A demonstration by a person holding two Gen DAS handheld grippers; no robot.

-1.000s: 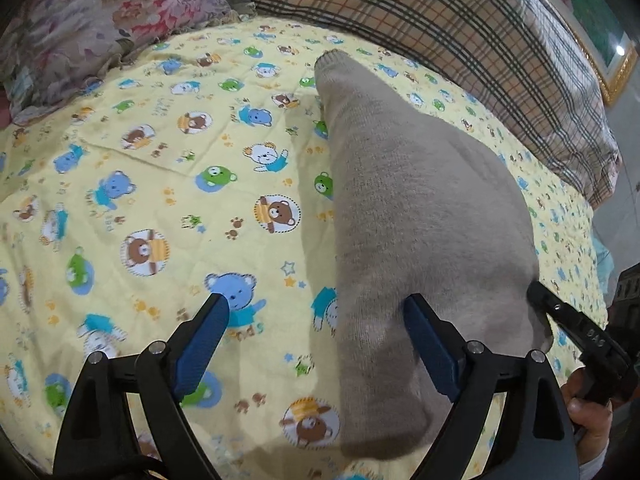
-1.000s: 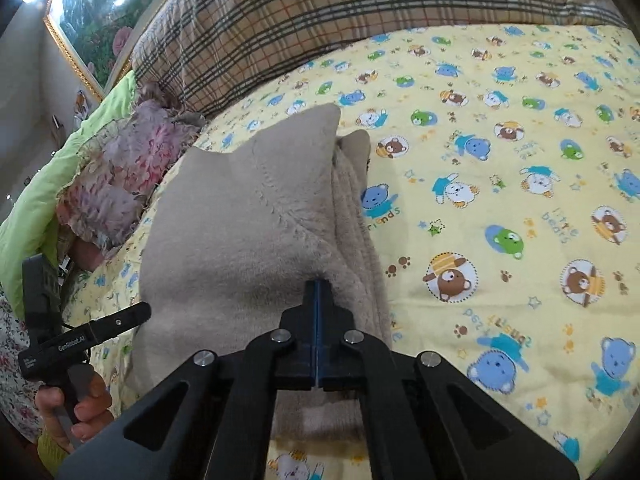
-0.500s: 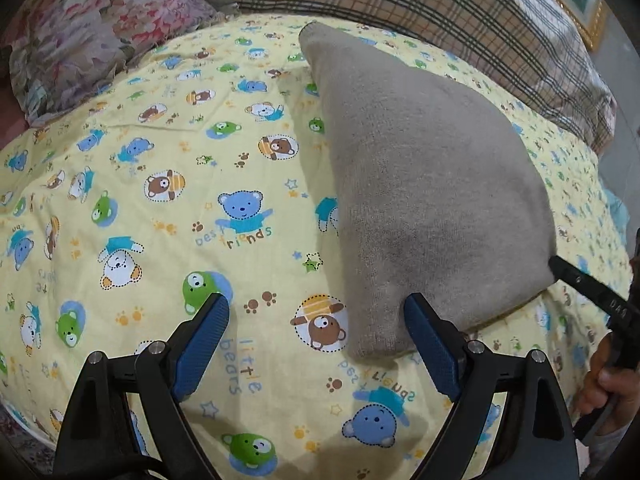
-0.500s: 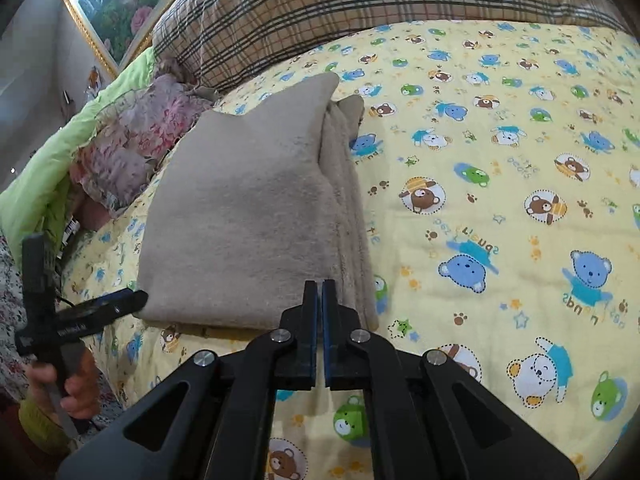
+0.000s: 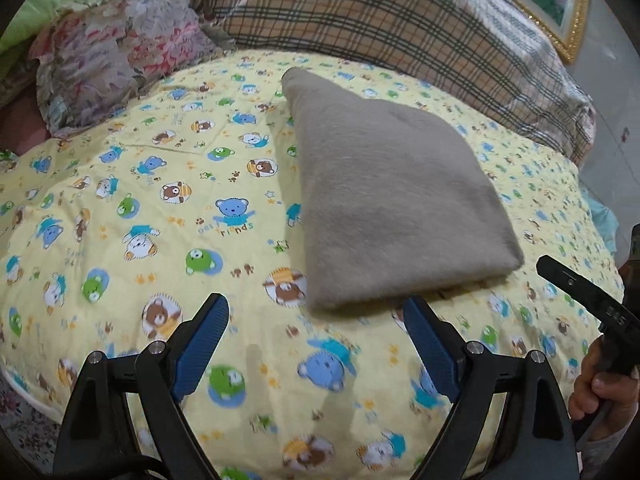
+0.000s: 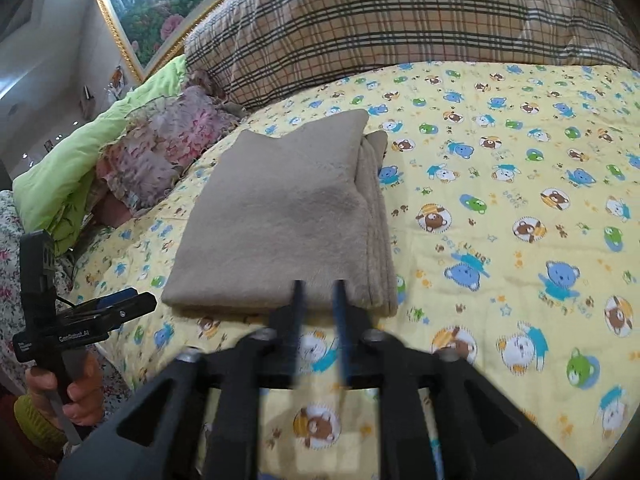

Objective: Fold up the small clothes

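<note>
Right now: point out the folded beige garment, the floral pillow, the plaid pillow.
folded beige garment (image 5: 396, 204), left wrist view, middle of top layer
floral pillow (image 5: 120, 60), left wrist view, centre of face
plaid pillow (image 6: 400, 24), right wrist view, middle of front

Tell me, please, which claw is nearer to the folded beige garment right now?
Right, narrowly. The right claw sits at the beige garment's near edge, its jaws opening with nothing between them. The left claw hangs wide open just short of the near corner, holding nothing.

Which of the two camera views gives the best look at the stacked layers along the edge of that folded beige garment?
The right wrist view. There the folded beige garment shows its layered edge along its right side, with the separate folds visible. The left wrist view shows the same garment mostly as one smooth top surface; its layered side is turned away and hidden.
</note>
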